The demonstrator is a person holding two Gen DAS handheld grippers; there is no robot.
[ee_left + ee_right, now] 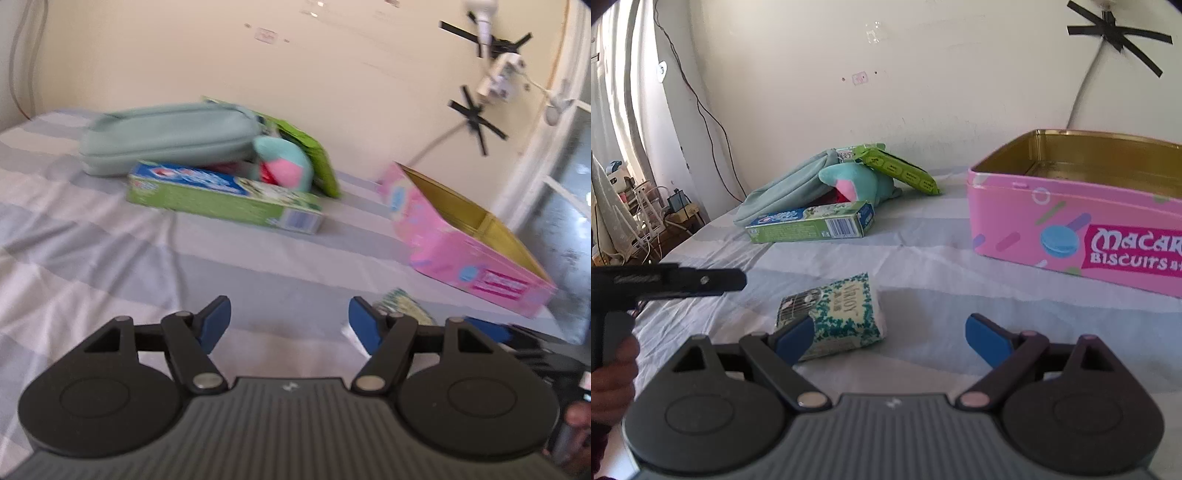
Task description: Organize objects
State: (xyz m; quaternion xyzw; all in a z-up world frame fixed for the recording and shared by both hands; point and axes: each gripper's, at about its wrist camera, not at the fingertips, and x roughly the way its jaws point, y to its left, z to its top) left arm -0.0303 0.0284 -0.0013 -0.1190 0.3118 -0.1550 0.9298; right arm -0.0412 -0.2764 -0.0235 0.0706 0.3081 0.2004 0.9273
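pink biscuit tin, gold inside; green toothpaste box; teal pouch; striped grey-white sheet.

A home bedroom is indicated: a striped bedsheet is spread over a bed, w/ a curtain at one side, cream wall behind, and household clutter piled beside the bed.

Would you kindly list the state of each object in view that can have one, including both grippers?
Left gripper: open, empty.
Right gripper: open, empty, just behind the tissue pack.
Pink biscuit tin: lid off, looks empty.
Tissue pack: lying tilted on the bedsheet.
Toothpaste box: lying flat, flaps closed.
Teal pouch: lying on its side, closed as far as visible.
Plush toy: leaning on the pouch.
Green packet: propped on the toy.
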